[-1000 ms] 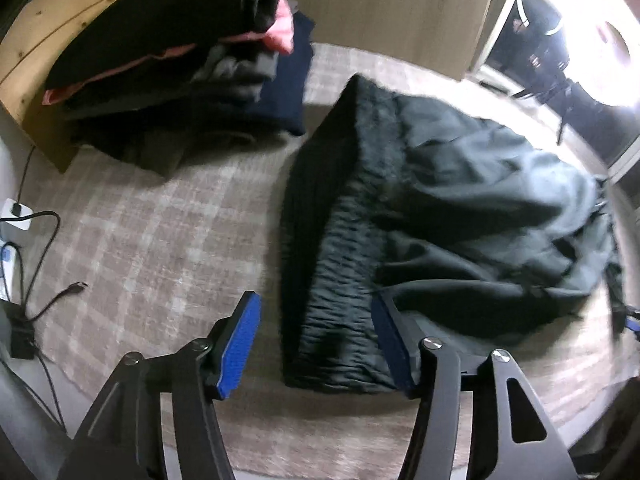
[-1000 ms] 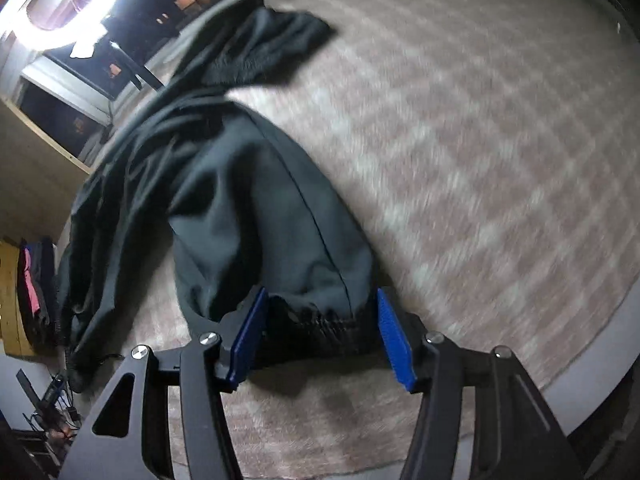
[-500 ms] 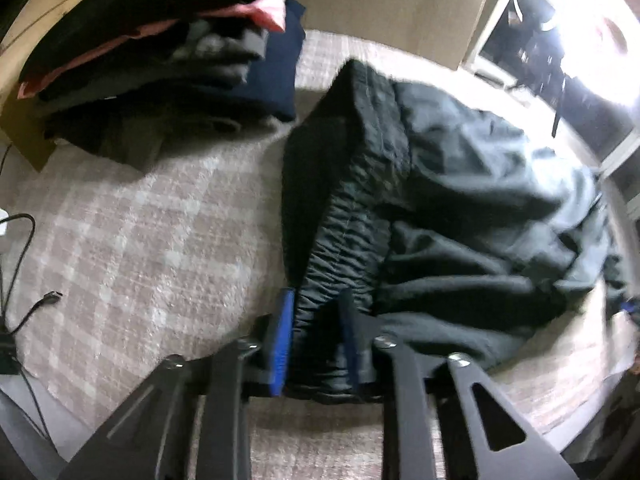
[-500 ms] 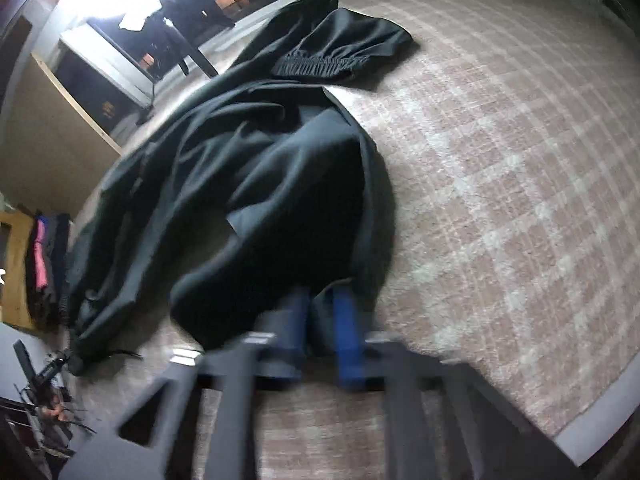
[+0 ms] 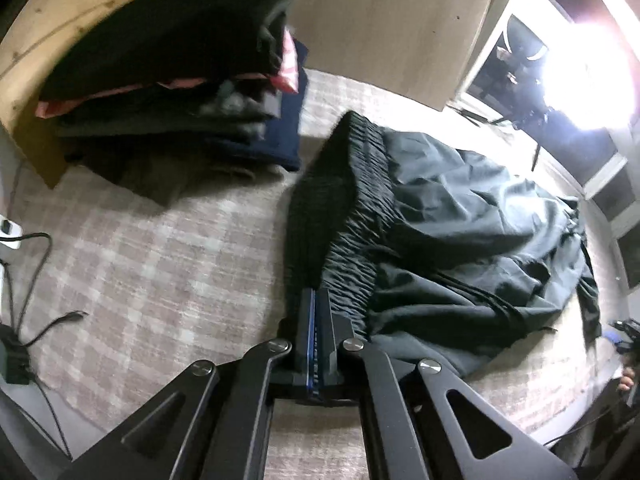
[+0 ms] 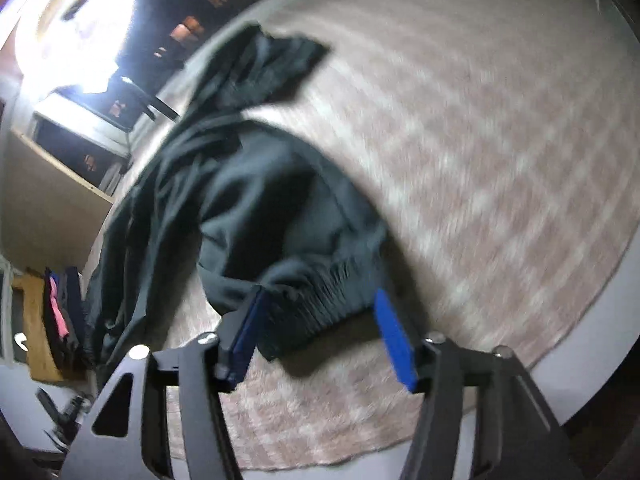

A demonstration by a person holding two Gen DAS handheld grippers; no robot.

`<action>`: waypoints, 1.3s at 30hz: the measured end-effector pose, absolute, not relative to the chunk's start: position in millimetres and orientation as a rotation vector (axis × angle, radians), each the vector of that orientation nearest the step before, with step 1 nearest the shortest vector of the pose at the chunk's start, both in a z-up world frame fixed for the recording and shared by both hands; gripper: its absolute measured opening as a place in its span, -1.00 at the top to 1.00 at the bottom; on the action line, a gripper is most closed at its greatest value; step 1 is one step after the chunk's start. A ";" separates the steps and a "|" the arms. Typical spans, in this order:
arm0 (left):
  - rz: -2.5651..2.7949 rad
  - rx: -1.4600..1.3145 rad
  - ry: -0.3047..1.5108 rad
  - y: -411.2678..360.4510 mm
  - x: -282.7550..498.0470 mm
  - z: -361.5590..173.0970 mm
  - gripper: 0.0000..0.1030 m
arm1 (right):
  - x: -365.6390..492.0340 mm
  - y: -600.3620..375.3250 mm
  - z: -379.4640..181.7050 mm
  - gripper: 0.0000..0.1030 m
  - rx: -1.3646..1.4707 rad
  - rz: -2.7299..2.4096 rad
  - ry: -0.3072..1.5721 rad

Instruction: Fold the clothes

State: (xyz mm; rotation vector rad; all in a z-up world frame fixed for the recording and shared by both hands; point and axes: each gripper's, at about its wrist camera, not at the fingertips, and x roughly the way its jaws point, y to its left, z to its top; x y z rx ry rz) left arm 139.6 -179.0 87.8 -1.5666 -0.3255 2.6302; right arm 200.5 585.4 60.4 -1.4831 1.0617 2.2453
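A pair of dark trousers (image 5: 460, 216) lies crumpled on a checked beige cloth (image 5: 160, 248). My left gripper (image 5: 318, 304) is shut on the near corner of the ribbed elastic waistband (image 5: 352, 200), which is lifted into a ridge. In the right wrist view the trousers (image 6: 248, 184) stretch away to the upper left. My right gripper (image 6: 320, 320) is open, its blue pads either side of a ribbed leg cuff (image 6: 320, 300), which lies loose between them. The other leg end (image 6: 276, 64) lies at the far end.
A stack of folded dark, navy and pink clothes (image 5: 172, 80) sits at the back left against a wooden board (image 5: 24, 40). Cables and a charger (image 5: 16, 280) lie at the left edge. A bright ring lamp (image 5: 588, 68) glares at the right.
My left gripper closed on the waistband corner and raised it. My right gripper closed on the leg cuff half a second ago and now stands open again, the cuff loose between the pads.
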 end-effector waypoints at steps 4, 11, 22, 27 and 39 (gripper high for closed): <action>2.646 -1.582 -0.326 -174.2 143.3 81.7 -0.14 | 199.3 572.8 43.8 -0.09 -1.508 2.187 1.110; 2.560 -1.643 -0.216 -146.0 136.9 57.7 0.33 | 168.4 557.1 48.2 0.93 -1.410 2.294 1.074; 2.643 -1.431 -0.419 -195.1 138.5 132.6 0.91 | 198.3 605.5 205.8 0.94 -1.096 2.533 0.715; 2.663 -1.378 -0.377 -199.5 153.9 177.7 0.92 | 225.3 640.7 273.2 0.94 -0.938 2.508 0.570; 2.625 -1.596 -0.513 -229.7 151.2 129.4 0.92 | 207.7 721.9 185.6 0.94 -1.107 2.164 0.531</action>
